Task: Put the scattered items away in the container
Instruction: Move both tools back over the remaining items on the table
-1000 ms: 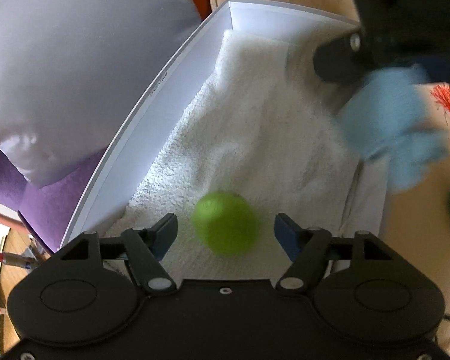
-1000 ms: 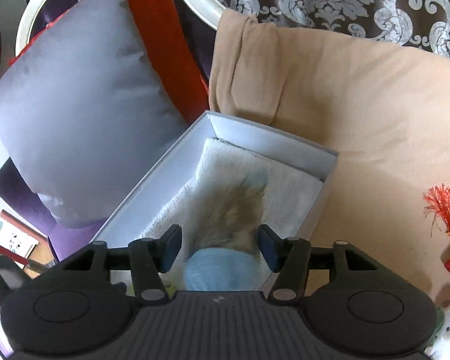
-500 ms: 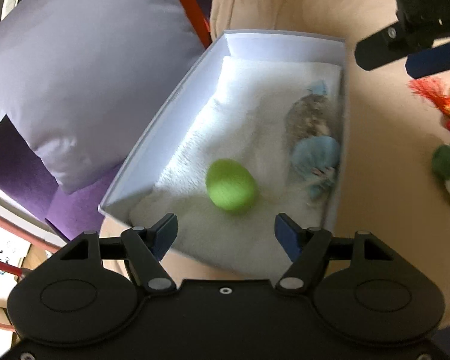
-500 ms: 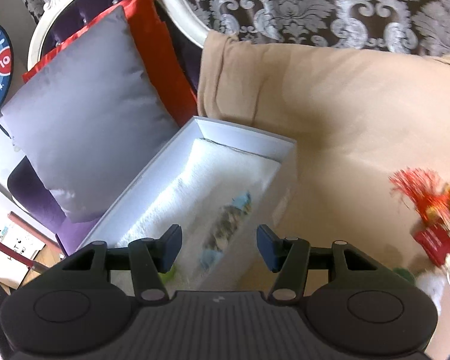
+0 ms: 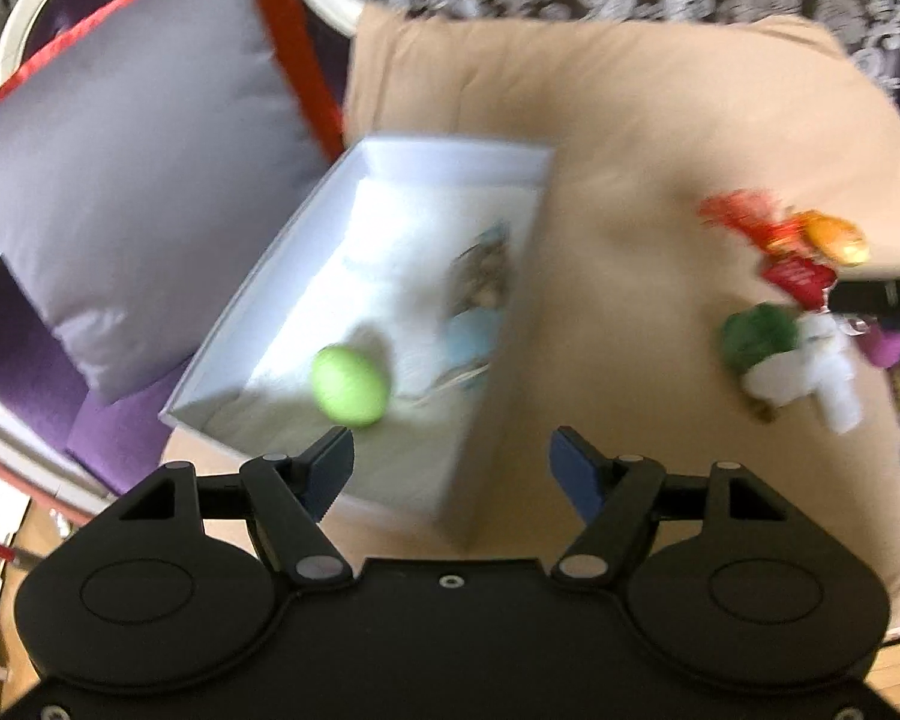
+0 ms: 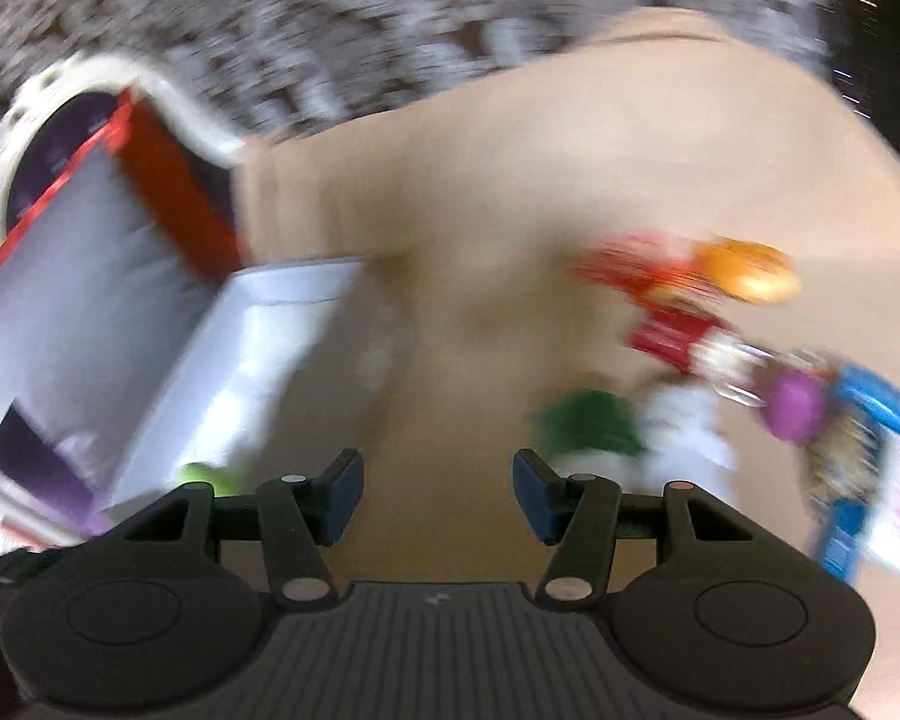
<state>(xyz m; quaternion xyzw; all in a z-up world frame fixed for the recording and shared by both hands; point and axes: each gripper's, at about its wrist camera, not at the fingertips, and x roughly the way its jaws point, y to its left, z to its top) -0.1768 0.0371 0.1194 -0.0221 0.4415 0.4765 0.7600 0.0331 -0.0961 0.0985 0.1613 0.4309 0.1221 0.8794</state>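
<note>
Both views are motion-blurred. We see the left gripper (image 5: pixel 452 467) with its jaws spread wide and nothing between them, hovering over the near end of the white box (image 5: pixel 282 264). The box sits on a tan cushion (image 5: pixel 630 138), lined with a white towel (image 5: pixel 390 222). Inside it a green ball (image 5: pixel 349 385) lies near the near end, and a blue-and-brown furry toy (image 5: pixel 477 300) lies along the right wall.

Our right gripper (image 6: pixel 438 489) is also spread apart and empty, over bare tan cushion between the box (image 6: pixel 210 372) and the scattered items. Still out on the cushion, well apart from the box: a red tassel (image 5: pixel 735 213), an orange piece (image 5: pixel 834 234), a red tag (image 5: pixel 798 276), a green-and-white plush (image 5: pixel 780 354) and a purple ball (image 6: pixel 792 405) just beside a blue item (image 6: pixel 876 408). A grey pillow (image 5: pixel 126 192) leans left of the box.
</note>
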